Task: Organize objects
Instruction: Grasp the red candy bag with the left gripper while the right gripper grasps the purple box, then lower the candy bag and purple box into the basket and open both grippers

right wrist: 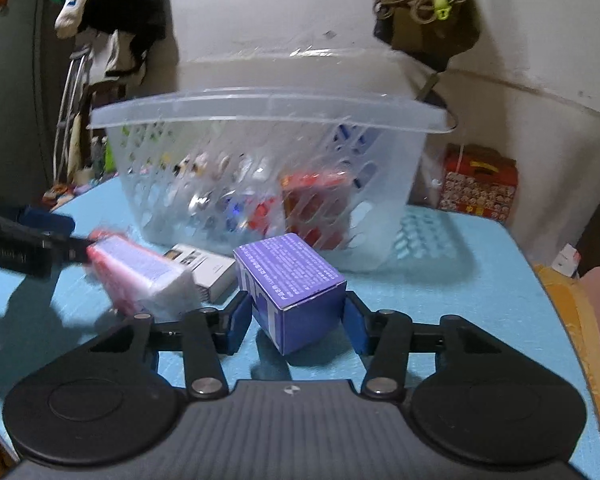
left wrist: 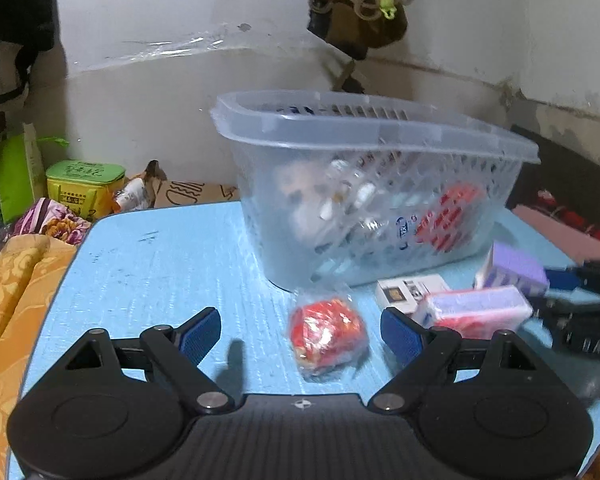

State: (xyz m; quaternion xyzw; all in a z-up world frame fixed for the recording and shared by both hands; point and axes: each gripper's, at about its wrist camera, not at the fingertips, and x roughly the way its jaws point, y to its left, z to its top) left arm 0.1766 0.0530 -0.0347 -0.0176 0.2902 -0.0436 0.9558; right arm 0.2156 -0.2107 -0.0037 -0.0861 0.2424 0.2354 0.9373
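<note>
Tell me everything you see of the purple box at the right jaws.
The purple box looks like a small cardboard carton, closed, with fine white print on top and large white lettering on its side. It sits corner-on between the right gripper jaws, which close on its sides. It is just in front of the basket, above the blue mat.

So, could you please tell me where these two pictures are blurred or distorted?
Left wrist view: the basket and red wrapped packet are motion-smeared, and fisheye bends the wall line. Right wrist view: the purple box between the right tongs is sharp; the pink pack is streaked.
</note>
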